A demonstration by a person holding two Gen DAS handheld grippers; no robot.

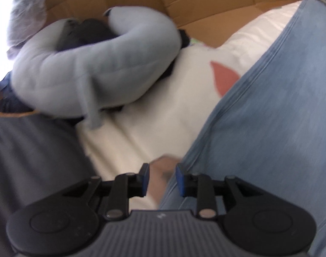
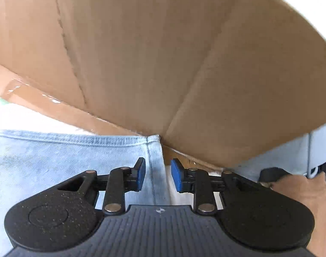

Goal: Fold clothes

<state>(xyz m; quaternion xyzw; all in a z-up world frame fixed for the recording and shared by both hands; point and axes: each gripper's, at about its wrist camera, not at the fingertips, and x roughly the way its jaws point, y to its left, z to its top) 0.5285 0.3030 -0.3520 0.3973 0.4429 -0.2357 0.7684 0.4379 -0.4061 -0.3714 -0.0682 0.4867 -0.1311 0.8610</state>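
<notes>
- The cardboard box [image 2: 163,53] walled the far side of both views.
- Light blue jeans [image 1: 270,128] lay over a white sheet [image 1: 163,107], their hem corner touching the box.
- A grey garment [image 1: 88,75] sat bunched near the box.
- The left gripper [image 1: 162,176] stood parted, holding nothing.
- The right gripper [image 2: 158,174] straddled the jeans' seam edge, pads apart.

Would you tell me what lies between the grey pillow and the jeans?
In the left wrist view, white bedding with a pink patch separates the grey pillow from the jeans.
</notes>
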